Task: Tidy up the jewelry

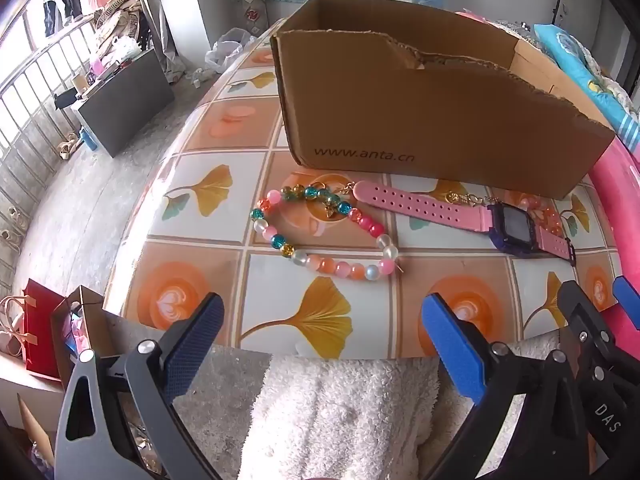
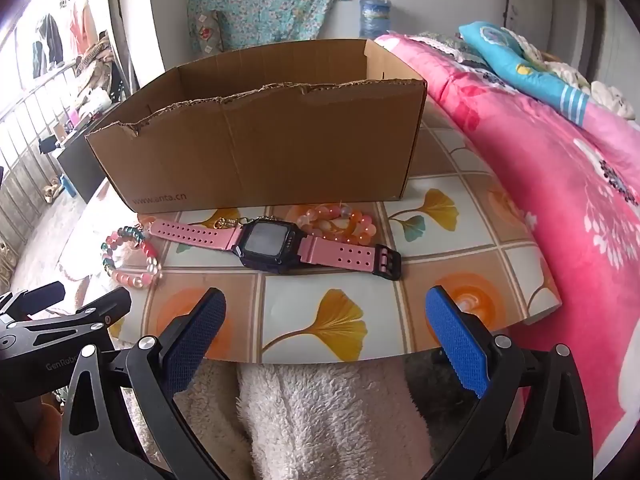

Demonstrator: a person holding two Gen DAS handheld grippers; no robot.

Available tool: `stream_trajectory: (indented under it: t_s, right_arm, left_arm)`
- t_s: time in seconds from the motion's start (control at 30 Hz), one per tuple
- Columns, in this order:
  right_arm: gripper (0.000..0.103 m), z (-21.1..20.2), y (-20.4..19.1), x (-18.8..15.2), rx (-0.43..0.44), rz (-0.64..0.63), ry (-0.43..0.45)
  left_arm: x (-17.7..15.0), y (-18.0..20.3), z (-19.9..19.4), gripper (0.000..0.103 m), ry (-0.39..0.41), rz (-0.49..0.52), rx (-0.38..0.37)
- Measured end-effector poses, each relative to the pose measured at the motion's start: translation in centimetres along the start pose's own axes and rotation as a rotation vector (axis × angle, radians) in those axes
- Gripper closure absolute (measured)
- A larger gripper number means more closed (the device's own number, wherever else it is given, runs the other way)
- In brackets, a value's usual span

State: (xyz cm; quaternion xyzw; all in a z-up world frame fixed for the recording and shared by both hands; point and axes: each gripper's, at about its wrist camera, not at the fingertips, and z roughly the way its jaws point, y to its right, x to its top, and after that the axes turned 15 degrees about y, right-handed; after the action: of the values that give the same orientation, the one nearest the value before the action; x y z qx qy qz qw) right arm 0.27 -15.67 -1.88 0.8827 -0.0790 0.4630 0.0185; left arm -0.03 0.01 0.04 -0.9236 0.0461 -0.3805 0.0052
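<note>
A colourful bead bracelet lies on the tiled table, also in the right wrist view. A pink-strapped watch with a dark face lies to its right. An orange bead bracelet sits behind the watch, and a small gold chain lies by the strap. An open cardboard box stands behind them. My left gripper is open and empty at the table's near edge. My right gripper is open and empty, in front of the watch.
A pink floral quilt lies right of the table, with a blue pillow behind. A white fluffy cloth lies below the table edge. A red bag and a dark cabinet stand on the floor at left.
</note>
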Motion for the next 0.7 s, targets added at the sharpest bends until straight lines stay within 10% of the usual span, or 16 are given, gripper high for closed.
stream_trajectory:
  t_s: [0.7]
  right_arm:
    - [0.007, -0.31, -0.07, -0.01, -0.006, -0.002, 0.012]
  left_arm:
    - [0.50, -0.05, -0.18, 0.006, 0.004, 0.001, 0.003]
